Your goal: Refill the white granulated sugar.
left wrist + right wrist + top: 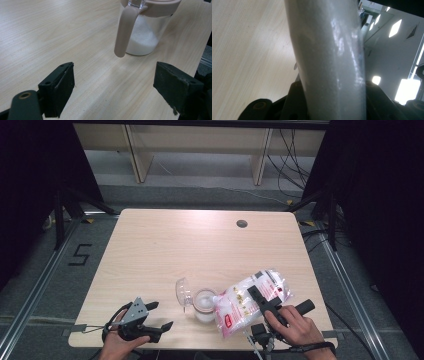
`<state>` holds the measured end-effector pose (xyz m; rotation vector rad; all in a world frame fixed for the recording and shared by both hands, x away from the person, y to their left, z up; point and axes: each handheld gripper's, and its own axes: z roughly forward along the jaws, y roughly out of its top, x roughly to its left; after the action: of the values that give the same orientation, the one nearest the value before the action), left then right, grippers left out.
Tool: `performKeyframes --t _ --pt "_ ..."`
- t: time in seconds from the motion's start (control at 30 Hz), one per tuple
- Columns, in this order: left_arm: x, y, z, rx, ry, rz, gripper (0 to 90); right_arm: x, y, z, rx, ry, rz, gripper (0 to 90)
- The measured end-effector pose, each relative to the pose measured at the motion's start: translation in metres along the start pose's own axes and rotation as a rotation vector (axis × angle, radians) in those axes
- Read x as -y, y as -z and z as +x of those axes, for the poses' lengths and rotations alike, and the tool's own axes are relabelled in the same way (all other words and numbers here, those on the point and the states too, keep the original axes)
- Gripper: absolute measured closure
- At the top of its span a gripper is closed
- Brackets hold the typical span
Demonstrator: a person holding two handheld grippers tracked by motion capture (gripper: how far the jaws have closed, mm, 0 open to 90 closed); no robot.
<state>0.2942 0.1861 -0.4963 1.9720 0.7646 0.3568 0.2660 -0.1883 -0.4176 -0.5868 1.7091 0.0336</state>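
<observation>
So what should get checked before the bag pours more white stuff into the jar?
1. Jar lid flipped open: ok.
2. Jar upright on the table: ok.
3. Right tongs clamped on the bag: ok, the bag sits squeezed between its jaws in the right gripper view.
4. Bag's low end over the jar mouth: cannot tell; it overlaps the jar's rim in the high view, but the opening is not visible.
5. Left tongs steadying the jar: not ok, they are open and apart from the jar, with the handle ahead of them.
6. Room left in the jar: ok, the white powder fills only the lower part.
</observation>
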Motion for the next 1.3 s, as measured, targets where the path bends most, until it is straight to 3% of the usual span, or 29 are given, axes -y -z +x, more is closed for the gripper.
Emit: performKeyframes --t 0.03,0.1,0.17,0.23,0.43,0.5,0.83,1.03,1.07,1.13,1.2,1.23,1.27,1.3 --pt "0.000 0.000 0.000 0.000 0.000 0.000 16.6 0.000 0.000 0.000 -0.016 -0.004 0.004 71.8" --pt "0.000 0.000 0.000 0.000 0.001 0.000 16.6 0.000 0.000 0.001 -0.004 -0.008 0.001 71.9" --pt "0.000 0.000 0.000 -0.001 0.000 0.000 16.6 0.001 -0.001 -0.003 -0.001 0.031 -0.006 71.9" --pt "0.000 0.000 0.000 0.000 -0.001 0.000 16.7 0.002 0.000 0.000 0.002 0.006 0.008 71.9" --pt "0.000 0.000 0.000 -0.001 -0.001 0.000 16.7 0.000 0.000 -0.002 -0.004 0.023 0.005 71.9" --pt "0.000 0.000 0.000 -0.001 0.000 0.000 16.7 -0.001 0.000 0.000 0.001 -0.002 0.004 71.9" --pt "0.000 0.000 0.000 -0.001 -0.001 0.000 16.7 0.002 -0.001 0.000 -0.010 -0.009 -0.012 72.2" --pt "0.000 0.001 0.001 -0.004 -0.006 0.003 16.6 0.003 -0.002 0.000 -0.001 -0.058 -0.062 72.4" --pt "0.000 0.001 0.000 -0.004 -0.003 0.002 16.6 0.003 -0.001 0.003 -0.016 -0.102 -0.050 72.4" --pt "0.000 0.001 0.000 -0.003 -0.005 0.003 16.7 0.005 -0.004 0.003 -0.012 -0.113 -0.075 72.5" --pt "-0.001 0.001 0.000 -0.005 -0.009 0.003 16.7 0.008 -0.005 0.006 -0.033 -0.164 -0.091 72.6" --pt "0.000 0.002 0.000 -0.009 -0.009 0.005 16.7 0.010 -0.007 0.007 -0.025 -0.159 -0.113 72.9" --pt "0.000 0.001 0.000 -0.009 -0.005 0.005 16.7 0.010 -0.007 0.010 -0.034 -0.190 -0.103 73.0" --pt "0.000 0.001 0.000 -0.004 -0.005 0.005 16.6 0.011 -0.008 0.009 -0.025 -0.170 -0.119 73.2"
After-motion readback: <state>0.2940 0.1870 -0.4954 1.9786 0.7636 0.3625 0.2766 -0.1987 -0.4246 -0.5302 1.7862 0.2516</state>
